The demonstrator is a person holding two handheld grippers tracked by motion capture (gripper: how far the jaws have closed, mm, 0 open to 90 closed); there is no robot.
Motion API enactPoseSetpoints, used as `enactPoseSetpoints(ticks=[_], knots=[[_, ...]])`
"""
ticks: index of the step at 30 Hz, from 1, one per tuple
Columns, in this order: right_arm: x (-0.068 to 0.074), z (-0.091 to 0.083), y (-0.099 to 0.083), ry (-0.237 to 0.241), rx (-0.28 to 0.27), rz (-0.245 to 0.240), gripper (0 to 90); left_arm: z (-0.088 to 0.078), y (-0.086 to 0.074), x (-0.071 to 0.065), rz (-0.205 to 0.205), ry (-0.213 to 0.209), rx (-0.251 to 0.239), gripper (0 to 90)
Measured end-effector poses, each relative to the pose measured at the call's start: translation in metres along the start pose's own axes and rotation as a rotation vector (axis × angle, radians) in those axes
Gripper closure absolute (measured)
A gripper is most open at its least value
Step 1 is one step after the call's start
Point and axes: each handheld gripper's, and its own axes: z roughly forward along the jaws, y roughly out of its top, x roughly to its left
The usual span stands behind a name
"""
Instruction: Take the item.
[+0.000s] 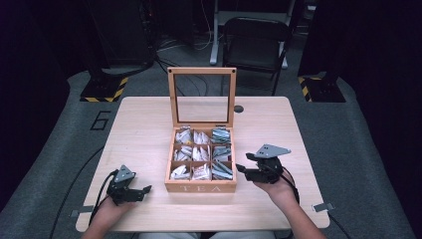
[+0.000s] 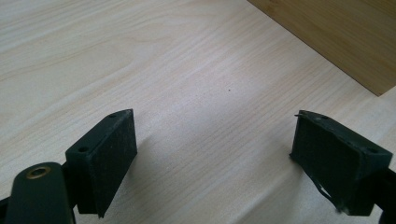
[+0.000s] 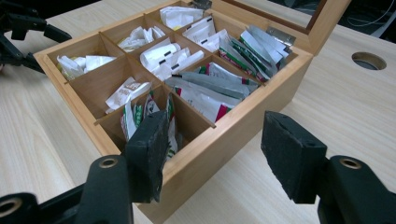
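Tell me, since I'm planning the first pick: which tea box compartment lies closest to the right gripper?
The front-right corner compartment of the tea box, directly ahead of the right gripper; the other eight lie farther left or back.

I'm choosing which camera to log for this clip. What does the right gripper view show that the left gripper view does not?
Right gripper view: the open tea box seen from its corner, with its compartments of tea packets, its raised lid, a round hole in the table, and the left gripper beyond the box.

Left gripper view: a plain wooden side of the box, with no contents visible.

Both: the light wood table and that view's own gripper with its jaws apart, holding nothing.
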Motion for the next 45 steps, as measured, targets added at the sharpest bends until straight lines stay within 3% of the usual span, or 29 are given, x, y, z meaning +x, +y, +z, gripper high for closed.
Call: enactPoseSetpoints(ticks=[16,34,45], knots=[[0.004,0.012,0.015,0.005,-0.017,-0.007,41.0,0.000,0.000,0.000,0.000,0.000,0.000,13.8],[0.004,0.019,0.014,0.013,-0.005,0.002,44.5,0.000,0.000,0.000,0.000,0.000,0.000,13.9],[0.007,0.033,0.005,0.063,0.043,-0.031,55.9,0.000,0.000,0.000,0.000,0.001,0.000,13.9]])
